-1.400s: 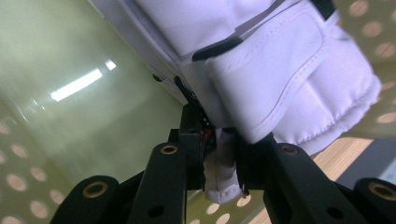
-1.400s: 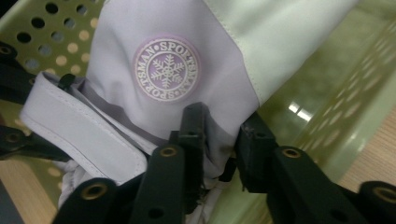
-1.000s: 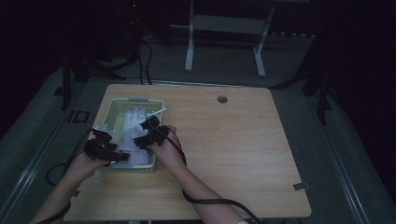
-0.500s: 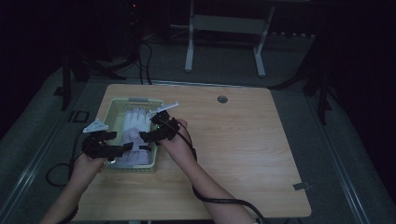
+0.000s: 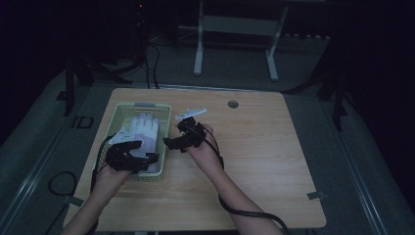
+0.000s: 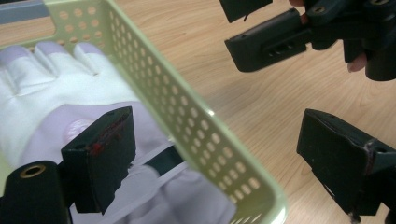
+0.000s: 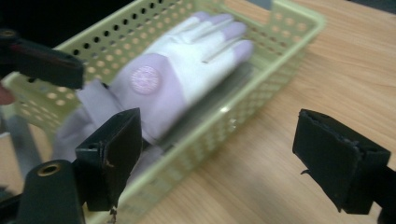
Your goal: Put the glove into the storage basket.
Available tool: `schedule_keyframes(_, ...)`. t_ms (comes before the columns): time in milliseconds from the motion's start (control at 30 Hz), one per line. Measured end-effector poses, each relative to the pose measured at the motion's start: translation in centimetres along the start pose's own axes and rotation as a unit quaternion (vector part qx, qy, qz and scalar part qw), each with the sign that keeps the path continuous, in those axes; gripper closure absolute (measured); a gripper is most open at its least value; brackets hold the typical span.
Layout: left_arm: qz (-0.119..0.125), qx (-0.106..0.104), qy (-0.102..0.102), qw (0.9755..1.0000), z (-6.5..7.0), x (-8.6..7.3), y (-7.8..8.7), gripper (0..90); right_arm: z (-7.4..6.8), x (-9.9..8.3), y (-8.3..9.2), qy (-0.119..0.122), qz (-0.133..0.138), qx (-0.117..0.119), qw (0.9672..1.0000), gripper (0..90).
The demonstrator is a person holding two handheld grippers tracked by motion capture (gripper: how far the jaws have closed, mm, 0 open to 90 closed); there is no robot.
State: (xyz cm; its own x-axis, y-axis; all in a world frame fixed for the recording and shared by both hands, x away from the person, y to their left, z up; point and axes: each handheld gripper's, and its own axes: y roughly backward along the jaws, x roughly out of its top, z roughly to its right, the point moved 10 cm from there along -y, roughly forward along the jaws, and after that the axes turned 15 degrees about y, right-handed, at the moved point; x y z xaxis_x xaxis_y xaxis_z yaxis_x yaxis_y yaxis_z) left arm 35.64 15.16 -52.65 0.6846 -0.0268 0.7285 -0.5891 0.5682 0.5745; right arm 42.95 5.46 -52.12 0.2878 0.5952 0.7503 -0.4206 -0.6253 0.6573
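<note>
The glove [image 7: 182, 74], white and lilac cloth, lies flat in the green basket [image 5: 161, 142] at the surface's [image 5: 274, 156] left. It looks light, limp and unbreakable; its cuff or a pinched fold seems the best hold. Left claw [image 6: 224, 158] and right claw [image 7: 219, 154] have just been opening, both wide and empty, straddling the basket's wall.

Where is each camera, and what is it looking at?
High view: above the table, looking forward and down; both forearms, left gripper and right gripper show.
Left gripper view: rides the left gripper, facing the basket wall; its open jaws show.
Right gripper view: rides the right gripper, facing the basket; its open jaws show.
Shared: every view has the glove lying in the basket.
</note>
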Motion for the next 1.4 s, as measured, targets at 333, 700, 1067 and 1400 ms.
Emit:
schedule_keyframes(333,0.003,-0.011,0.000,0.9999,3.0,-0.8,-2.5,12.5,2.2,-2.4,1.2,-0.001,-0.011,-0.012,0.9999,15.5)
schedule_keyframes(700,0.008,-0.022,0.004,0.9997,5.6,-1.7,-4.5,12.5,4.3,-6.0,2.2,-0.006,-0.015,-0.022,0.9996,15.5)
schedule_keyframes(1067,-0.011,-0.026,-0.028,0.9992,8.7,-3.2,-7.3,12.5,5.9,-9.6,2.9,0.003,-0.024,-0.026,0.9994,15.5)
schedule_keyframes(1400,-0.021,-0.044,-0.025,0.9985,10.0,-5.1,-9.8,12.5,6.7,-12.3,3.5,-0.007,-0.028,-0.024,0.9993,15.5)
